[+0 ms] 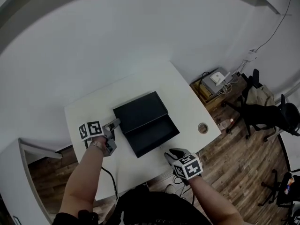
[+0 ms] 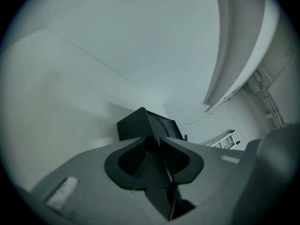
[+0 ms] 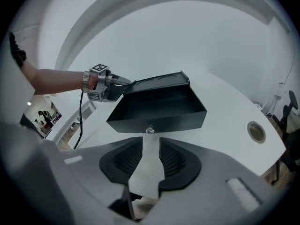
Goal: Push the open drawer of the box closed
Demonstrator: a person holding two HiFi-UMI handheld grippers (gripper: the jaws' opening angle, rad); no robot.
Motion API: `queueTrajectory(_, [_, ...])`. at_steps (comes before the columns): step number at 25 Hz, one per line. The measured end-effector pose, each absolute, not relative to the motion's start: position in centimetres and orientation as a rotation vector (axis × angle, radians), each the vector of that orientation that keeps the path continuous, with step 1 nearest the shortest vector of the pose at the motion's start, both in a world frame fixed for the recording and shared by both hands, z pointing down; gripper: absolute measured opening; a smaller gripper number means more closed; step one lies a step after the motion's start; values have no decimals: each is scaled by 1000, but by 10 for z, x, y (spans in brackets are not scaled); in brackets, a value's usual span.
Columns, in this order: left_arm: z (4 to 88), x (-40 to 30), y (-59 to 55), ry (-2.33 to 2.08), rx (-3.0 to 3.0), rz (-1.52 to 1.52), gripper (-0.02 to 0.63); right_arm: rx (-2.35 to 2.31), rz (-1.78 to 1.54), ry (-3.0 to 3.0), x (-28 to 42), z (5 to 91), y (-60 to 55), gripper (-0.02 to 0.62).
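A black box [image 1: 139, 110] lies on the white table [image 1: 187, 102] with its drawer [image 1: 153, 136] pulled out toward me. In the right gripper view the drawer [image 3: 159, 108] is empty, and its small metal knob [image 3: 149, 130] sits just beyond my right gripper [image 3: 151, 144], which is open over bare table. In the head view the right gripper [image 1: 172, 153] hangs near the table's front edge, a little short of the drawer front. My left gripper [image 1: 115, 124] is at the box's left end, open, with the box's corner [image 2: 147, 123] right at its tips.
A small round disc [image 1: 202, 128] lies on the table's right part, also visible in the right gripper view [image 3: 255, 131]. A black cable [image 1: 110, 179] hangs off the front edge at the left. Black office chairs [image 1: 267, 114] and a low crate with a white device [image 1: 212, 84] stand on the wood floor to the right.
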State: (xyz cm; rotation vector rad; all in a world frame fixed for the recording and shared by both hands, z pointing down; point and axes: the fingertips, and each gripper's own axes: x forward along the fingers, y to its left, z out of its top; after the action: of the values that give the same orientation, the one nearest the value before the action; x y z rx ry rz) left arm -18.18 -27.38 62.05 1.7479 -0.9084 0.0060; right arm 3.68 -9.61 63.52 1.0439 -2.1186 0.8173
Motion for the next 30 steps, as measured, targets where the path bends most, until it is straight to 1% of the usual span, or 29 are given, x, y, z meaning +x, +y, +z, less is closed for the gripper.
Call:
queueTrajectory(3, [620,-182,-275,-902,1741,-20,103,996,832,-2086,25,648,-107,126])
queueTrajectory(10, [620,-182,-274,-896,1736,-42,103,928,798,-2052,9,660,-119,126])
queueTrajectory(17, [619,-183,-274,-897,1740,-38,104,925,848,-2043,4,665,-122,113])
queueTrajectory(19, [619,-183,-274,-901,1743,-36,104,931,845,-2045,3,665,-123,83])
queueTrajectory(20, [619,-182,-274,-902,1744,-34,104,937,843,-2046,4,665,-123,78])
queueTrajectory(30, [620,-183,-274,-900,1745,-35,104,975,841,-2061,-4,664,-118,72])
